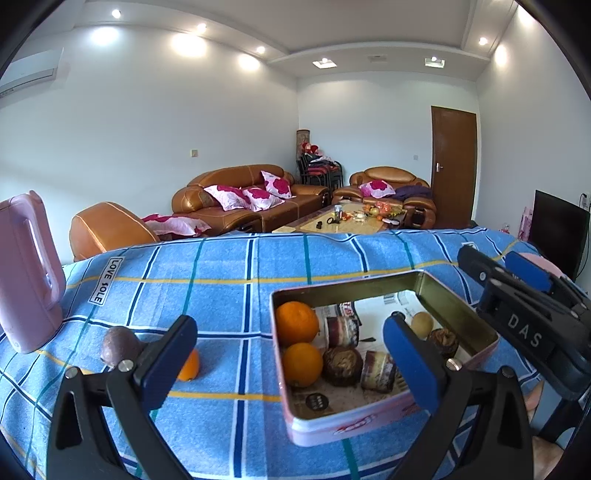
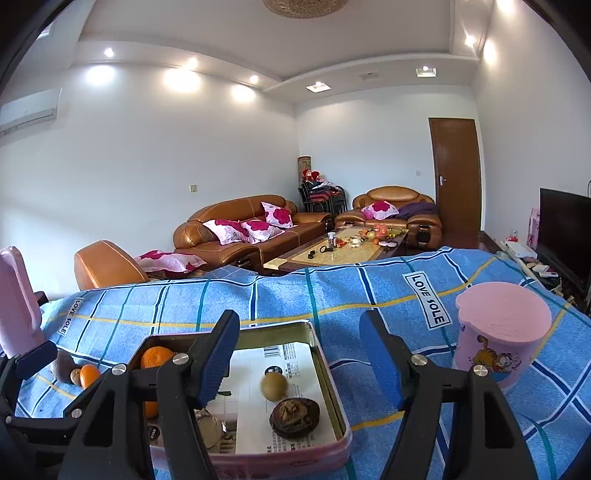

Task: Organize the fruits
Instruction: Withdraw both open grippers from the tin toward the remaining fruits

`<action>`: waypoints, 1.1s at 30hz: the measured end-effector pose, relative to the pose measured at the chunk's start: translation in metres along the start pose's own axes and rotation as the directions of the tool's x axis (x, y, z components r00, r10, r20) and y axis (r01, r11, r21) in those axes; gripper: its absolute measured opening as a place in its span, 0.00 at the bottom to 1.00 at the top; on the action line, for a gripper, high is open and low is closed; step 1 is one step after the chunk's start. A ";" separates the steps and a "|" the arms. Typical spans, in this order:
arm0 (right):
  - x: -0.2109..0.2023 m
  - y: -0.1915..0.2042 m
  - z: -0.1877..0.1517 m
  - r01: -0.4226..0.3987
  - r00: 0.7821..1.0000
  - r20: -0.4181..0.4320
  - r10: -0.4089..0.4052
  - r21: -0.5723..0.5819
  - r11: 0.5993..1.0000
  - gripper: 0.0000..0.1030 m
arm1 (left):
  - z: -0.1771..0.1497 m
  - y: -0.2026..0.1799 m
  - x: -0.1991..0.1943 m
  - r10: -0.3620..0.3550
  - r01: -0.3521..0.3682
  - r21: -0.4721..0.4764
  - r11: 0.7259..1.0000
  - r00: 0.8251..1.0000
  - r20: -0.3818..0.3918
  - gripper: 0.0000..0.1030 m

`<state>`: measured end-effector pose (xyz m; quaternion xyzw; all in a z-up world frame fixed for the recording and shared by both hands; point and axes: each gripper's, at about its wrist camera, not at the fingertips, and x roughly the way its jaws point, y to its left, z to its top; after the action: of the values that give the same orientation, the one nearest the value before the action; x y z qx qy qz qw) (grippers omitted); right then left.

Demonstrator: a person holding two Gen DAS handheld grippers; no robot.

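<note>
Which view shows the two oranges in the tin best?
The left wrist view: both oranges sit unobstructed in the tin's left end. In the right wrist view the right hand-held gripper's finger hides most of them; only orange slivers show.

open: cloth (image 2: 280, 299) beyond tin (image 2: 332, 373) | blocked: pink cup (image 2: 502, 343) right, pink jug (image 1: 26, 273) left

Bright, evenly lit room. Recessed ceiling spotlights (image 1: 201, 27) cast glaring white patches on the walls. Strong fisheye bending with dark corners in both views. A small yellow-green fruit (image 2: 274, 386) looks blurred; everything else is sharp.
</note>
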<state>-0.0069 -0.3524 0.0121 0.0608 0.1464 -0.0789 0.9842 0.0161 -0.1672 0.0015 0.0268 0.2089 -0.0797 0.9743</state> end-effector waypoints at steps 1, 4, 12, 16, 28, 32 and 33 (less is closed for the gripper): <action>-0.002 0.002 -0.001 0.003 1.000 -0.002 -0.003 -0.008 1.000 0.67 | -0.001 0.002 -0.001 0.000 0.000 -0.001 1.000 1.000 -0.004 1.00; -0.007 0.006 -0.003 0.003 1.000 -0.005 -0.003 -0.021 1.000 0.67 | -0.003 0.007 -0.004 0.001 -0.001 -0.002 1.000 1.000 -0.013 1.00; -0.020 0.009 -0.011 -0.015 0.999 -0.046 0.014 -0.023 1.000 0.67 | -0.009 0.021 -0.010 0.002 -0.001 0.013 1.000 0.999 -0.039 1.00; -0.024 0.011 -0.013 -0.011 0.998 -0.064 0.010 -0.017 1.000 0.67 | -0.008 0.028 -0.012 0.005 -0.004 0.028 1.000 0.999 -0.041 1.00; -0.015 0.061 -0.006 -0.073 0.993 -0.083 0.082 0.096 0.993 0.67 | 0.005 0.087 -0.007 0.127 -0.128 0.062 0.990 0.991 0.029 1.00; -0.009 0.087 -0.011 -0.102 0.988 -0.103 0.111 0.090 0.991 0.67 | 0.000 0.109 -0.004 0.153 -0.154 0.057 0.987 0.988 0.016 1.00; -0.008 0.094 -0.013 -0.110 0.987 -0.109 0.119 0.084 0.990 0.67 | -0.001 0.113 -0.003 0.159 -0.159 0.059 0.985 0.987 0.012 1.00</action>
<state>-0.0019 -0.2569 0.0116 0.1115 0.1953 -0.0244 0.9741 0.0314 -0.0547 0.0040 0.0721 0.2000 -0.0080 0.9771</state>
